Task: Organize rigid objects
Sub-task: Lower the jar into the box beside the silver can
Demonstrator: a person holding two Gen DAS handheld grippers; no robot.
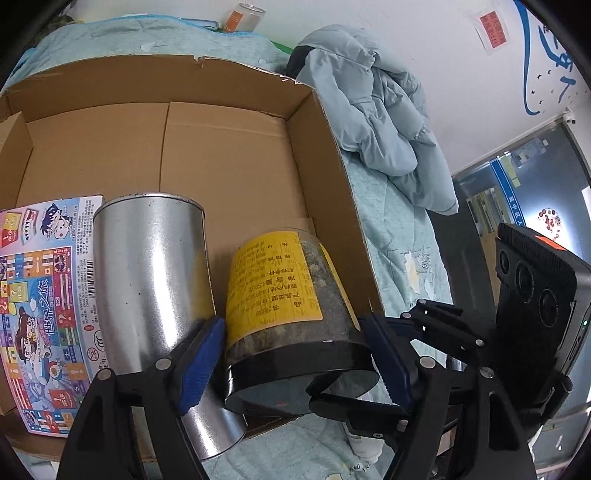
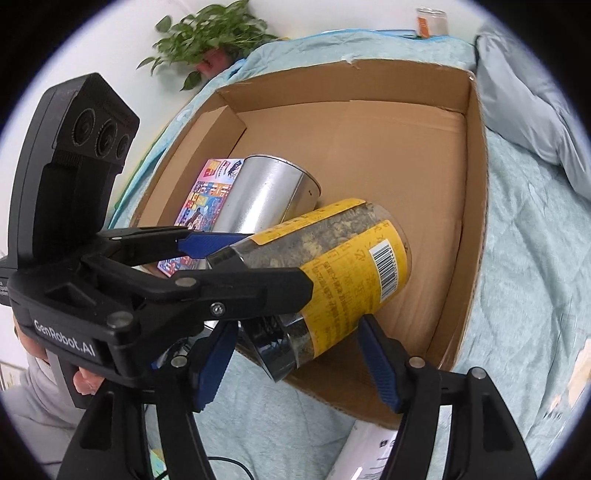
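A clear jar with a yellow label and black lid (image 1: 291, 314) lies tilted over the near edge of an open cardboard box (image 1: 229, 162). My left gripper (image 1: 295, 365) is shut on the jar near its lid; it also shows in the right wrist view (image 2: 236, 258), holding the jar (image 2: 343, 266). A silver tin can (image 1: 155, 280) leans beside the jar in the box, next to a colourful flat box (image 1: 44, 295). My right gripper (image 2: 295, 365) is open just below the jar, holding nothing.
The box (image 2: 476, 206) sits on a light blue quilt (image 2: 528, 280). A grey-blue jacket (image 1: 384, 110) lies to the right. A glass jar with an orange label (image 1: 245, 16) stands behind. A white bottle (image 2: 369, 454) lies below the box. A green plant (image 2: 210, 40) stands at the back left.
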